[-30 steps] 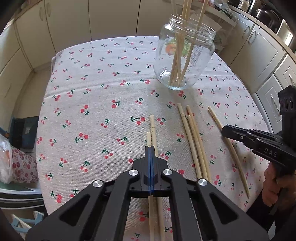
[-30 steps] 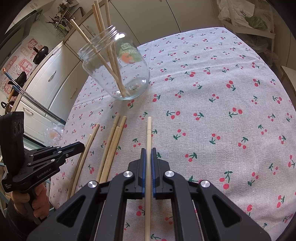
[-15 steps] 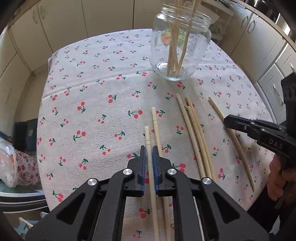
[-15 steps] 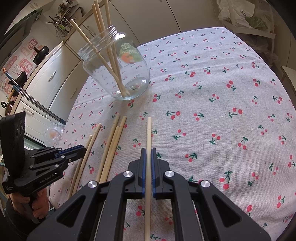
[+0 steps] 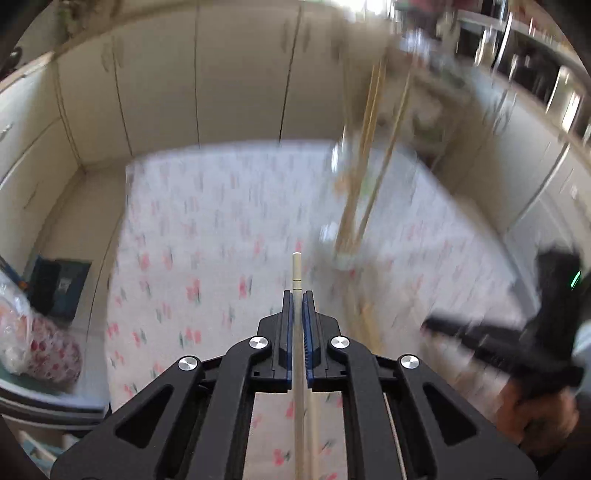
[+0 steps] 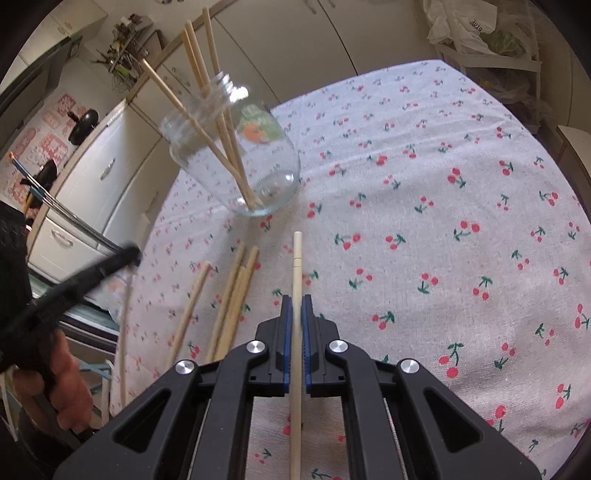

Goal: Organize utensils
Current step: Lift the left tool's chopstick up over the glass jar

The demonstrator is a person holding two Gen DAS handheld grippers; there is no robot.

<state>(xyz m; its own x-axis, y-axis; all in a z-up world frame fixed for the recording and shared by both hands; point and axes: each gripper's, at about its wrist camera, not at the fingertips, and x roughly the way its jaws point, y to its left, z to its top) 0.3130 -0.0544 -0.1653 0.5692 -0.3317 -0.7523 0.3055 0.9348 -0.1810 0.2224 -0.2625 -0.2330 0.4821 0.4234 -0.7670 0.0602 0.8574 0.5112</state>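
Observation:
My left gripper (image 5: 296,295) is shut on a pale wooden chopstick (image 5: 296,269) whose tip sticks out ahead, raised above the cherry-print tablecloth (image 5: 207,258); this view is blurred. The glass jar (image 5: 351,206) with several chopsticks stands ahead to the right. My right gripper (image 6: 295,299) is shut on another chopstick (image 6: 296,258) that points toward the jar (image 6: 236,158). Several loose chopsticks (image 6: 232,295) lie on the cloth left of it. The left gripper (image 6: 74,280) shows blurred at the left edge, held by a hand (image 6: 62,376).
Cream cabinets (image 5: 184,92) ring the table. A plastic bag (image 5: 22,332) and a dark box (image 5: 59,288) sit off the table's left side. A shelf with bags (image 6: 487,33) stands past the far right corner. The right half of the cloth (image 6: 461,221) holds nothing.
My left gripper closed on one of the two middle chopsticks and lifted it off the cloth, tilting upward. The right gripper stayed put with its chopstick.

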